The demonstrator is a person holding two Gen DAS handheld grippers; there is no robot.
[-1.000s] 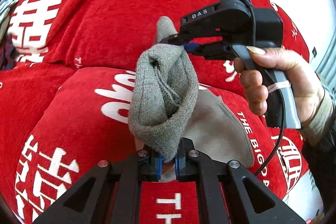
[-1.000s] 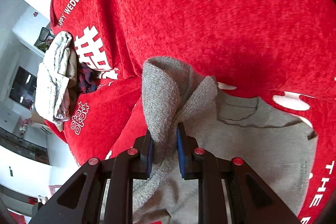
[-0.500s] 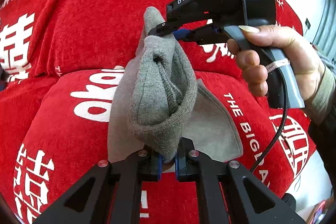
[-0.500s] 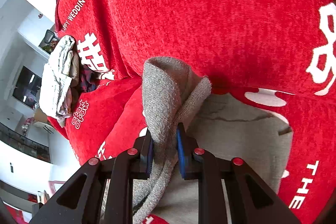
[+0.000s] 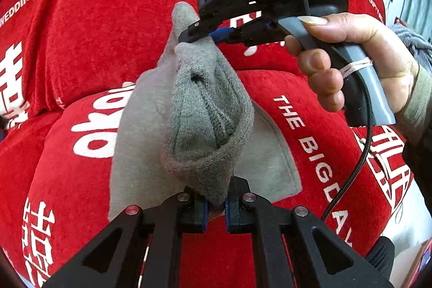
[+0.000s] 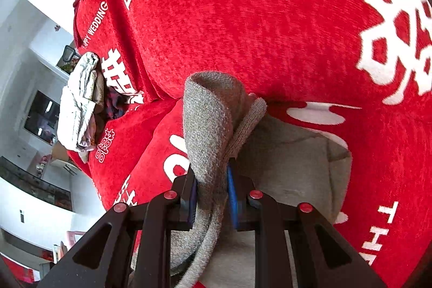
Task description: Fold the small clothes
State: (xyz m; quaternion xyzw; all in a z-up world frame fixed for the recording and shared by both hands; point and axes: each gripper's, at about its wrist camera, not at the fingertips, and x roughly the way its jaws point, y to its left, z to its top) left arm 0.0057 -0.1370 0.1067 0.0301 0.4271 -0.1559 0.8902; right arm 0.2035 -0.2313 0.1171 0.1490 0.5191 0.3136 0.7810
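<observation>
A red plush cover (image 5: 89,26) printed with white characters and English words drapes the whole couch, seat and back, and it fills nearly everything behind the work. Off at the far end of the seat lies a heap of pale and dark clothes (image 6: 81,101), well apart from the action; beyond it is a white room that is too warped at the edge to read. The gray sock (image 5: 208,120) is held up in the air between the two tools, its ribbed knit cuff gaping open like a pouch with the rest tucked inside. The left gripper (image 5: 216,209) has its blue-padded fingers pinched on the lower lip of the cuff. The right gripper (image 5: 213,34), with a hand (image 5: 359,64) wrapped round its handle, nips the upper end of the sock; from its own camera the fingers look clamped on a bunched fold (image 6: 213,193). Under the sock a flat piece of smooth gray cloth (image 5: 267,161) rests on the seat cushion, partly hidden by the sock.
</observation>
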